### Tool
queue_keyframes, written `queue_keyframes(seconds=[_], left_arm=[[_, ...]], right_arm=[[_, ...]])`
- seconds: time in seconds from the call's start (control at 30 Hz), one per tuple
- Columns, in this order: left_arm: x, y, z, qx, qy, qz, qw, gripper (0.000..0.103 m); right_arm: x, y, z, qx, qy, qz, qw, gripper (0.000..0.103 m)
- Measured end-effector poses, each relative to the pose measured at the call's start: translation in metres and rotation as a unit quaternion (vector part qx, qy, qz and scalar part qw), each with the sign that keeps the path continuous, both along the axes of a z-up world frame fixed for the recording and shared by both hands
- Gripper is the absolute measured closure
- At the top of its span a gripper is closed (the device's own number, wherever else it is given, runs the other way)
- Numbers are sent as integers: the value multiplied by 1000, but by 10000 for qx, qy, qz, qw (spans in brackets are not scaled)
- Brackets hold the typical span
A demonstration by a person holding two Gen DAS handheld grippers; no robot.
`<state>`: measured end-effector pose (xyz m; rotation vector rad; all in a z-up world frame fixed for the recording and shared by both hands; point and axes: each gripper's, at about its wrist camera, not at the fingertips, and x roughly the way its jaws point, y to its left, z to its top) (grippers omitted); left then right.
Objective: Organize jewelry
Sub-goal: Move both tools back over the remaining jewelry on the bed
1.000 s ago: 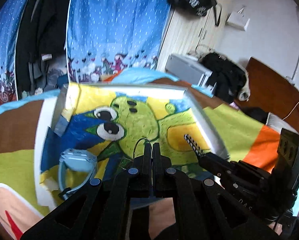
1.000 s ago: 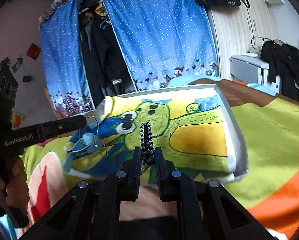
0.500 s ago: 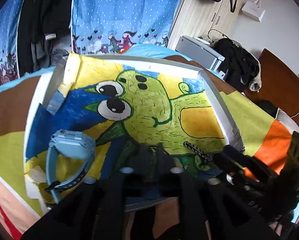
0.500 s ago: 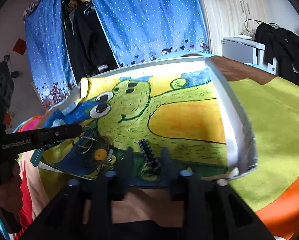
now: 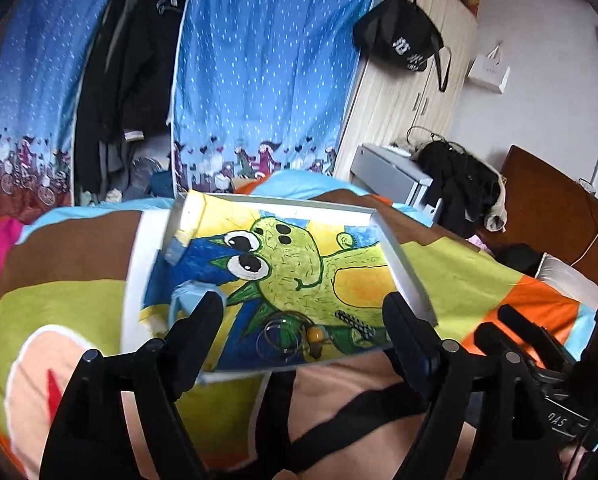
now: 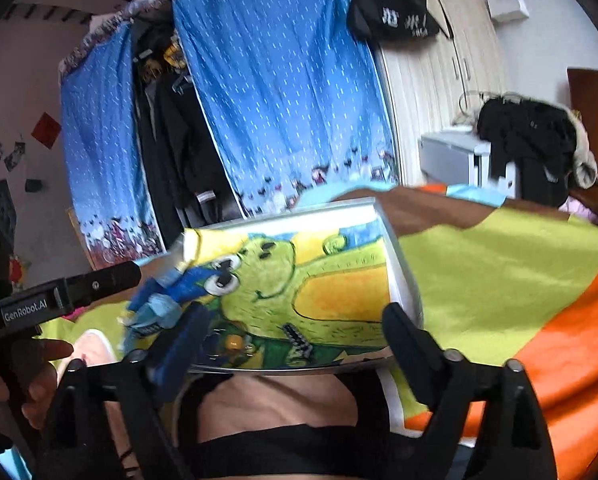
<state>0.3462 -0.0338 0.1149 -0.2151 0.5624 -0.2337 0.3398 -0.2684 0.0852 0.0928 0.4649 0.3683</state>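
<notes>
Left tool: you are opening its jaws wide; nothing is sitting between them.
Right tool: you are opening this one too, with nothing in its grip.
Jewelry: the wire rings with the amber bead and the dark toothed clip are lying side by side in the painted tray on the bed, near its front edge.
Watch: the pale blue watch is resting at the tray's left side, just behind your left tool's left finger.
Key relation: the clip is lying ahead of both tools, its long axis slanting toward the front right; neither hand looks clearly nearer.
</notes>
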Motion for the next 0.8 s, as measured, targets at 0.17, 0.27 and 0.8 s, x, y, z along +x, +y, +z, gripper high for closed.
queue_keyframes(seconds=[0.17,0.27,0.8], left_arm=[[-57,1,14,275,-361,238,9987,2],[-95,0,15,439,-491,262,9975,2],[-243,0,-41,714,-320,320,9964,2]], right_arm=[[-50,0,18,-103,-300,64,9995,0],[-82,-2,20,-93,-312,76,9994,0],[-235,0,-11,-298,-323,-67,9990,0]])
